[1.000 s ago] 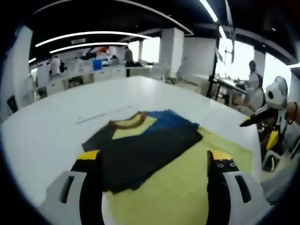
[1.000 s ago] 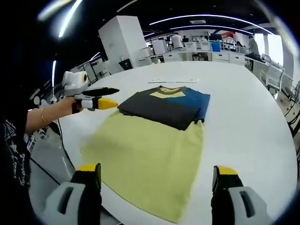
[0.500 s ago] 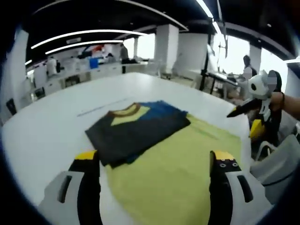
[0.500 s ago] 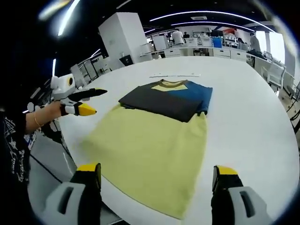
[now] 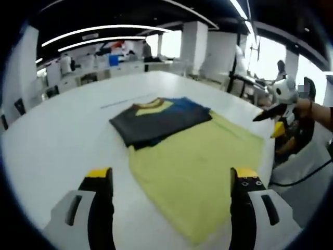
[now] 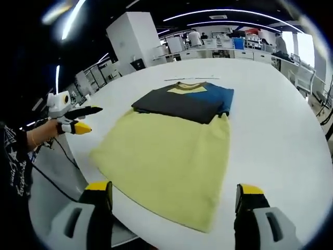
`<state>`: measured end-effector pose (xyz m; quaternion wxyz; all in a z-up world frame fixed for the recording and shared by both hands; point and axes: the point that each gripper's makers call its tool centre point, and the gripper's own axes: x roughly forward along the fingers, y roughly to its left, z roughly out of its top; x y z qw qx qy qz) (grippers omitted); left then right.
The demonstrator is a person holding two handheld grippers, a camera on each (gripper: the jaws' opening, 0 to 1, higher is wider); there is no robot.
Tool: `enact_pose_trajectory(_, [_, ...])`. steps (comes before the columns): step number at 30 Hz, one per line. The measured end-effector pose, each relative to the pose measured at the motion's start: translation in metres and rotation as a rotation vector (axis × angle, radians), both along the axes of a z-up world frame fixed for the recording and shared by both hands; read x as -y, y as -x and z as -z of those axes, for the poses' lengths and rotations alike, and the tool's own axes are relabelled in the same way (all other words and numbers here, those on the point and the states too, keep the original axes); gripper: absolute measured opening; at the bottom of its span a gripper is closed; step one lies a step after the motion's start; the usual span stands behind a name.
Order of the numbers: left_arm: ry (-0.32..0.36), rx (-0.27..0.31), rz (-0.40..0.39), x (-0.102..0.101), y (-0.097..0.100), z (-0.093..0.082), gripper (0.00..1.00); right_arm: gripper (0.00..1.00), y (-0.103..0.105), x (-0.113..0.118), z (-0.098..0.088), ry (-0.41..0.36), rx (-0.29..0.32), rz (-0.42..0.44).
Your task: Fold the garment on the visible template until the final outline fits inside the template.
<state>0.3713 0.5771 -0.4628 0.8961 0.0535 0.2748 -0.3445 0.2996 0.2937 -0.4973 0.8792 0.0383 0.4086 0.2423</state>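
A folded garment (image 5: 158, 121), dark grey with a blue part and a yellow collar patch, lies on the far end of a yellow template (image 5: 203, 166) on the white table (image 5: 62, 135). My left gripper (image 5: 171, 177) stands open and empty, back from the template's near edge. A hand holds the right gripper (image 5: 273, 112) off the table's right side. In the right gripper view the same garment (image 6: 182, 101) tops the template (image 6: 166, 156). The right gripper (image 6: 171, 190) is open and empty at the near edge. The left gripper (image 6: 73, 117) hovers past the table's left edge.
A thin strip (image 5: 122, 101) lies on the table beyond the garment, also visible as a strip (image 6: 192, 78) in the right gripper view. A cable (image 6: 52, 182) hangs below the left hand. White pillars, desks and people stand far behind. The table edge curves close below both grippers.
Both grippers have drawn back from the garment, so more template and table show. Each gripper sits farther out past the table edge in the other's view. The garment has not moved.
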Motion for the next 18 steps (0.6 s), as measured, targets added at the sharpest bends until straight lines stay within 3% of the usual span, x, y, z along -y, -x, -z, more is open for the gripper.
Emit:
enact_pose_trajectory(9, [-0.022,-0.038,-0.007,-0.01,0.022,0.011,0.81,0.96,0.008,-0.003,0.007,0.004,-0.011,-0.003])
enact_pose_trajectory(18, [-0.059,-0.12,-0.015,-0.023,0.051,0.03,0.74,0.9,0.014,-0.002,0.013,0.007,-0.018,0.015])
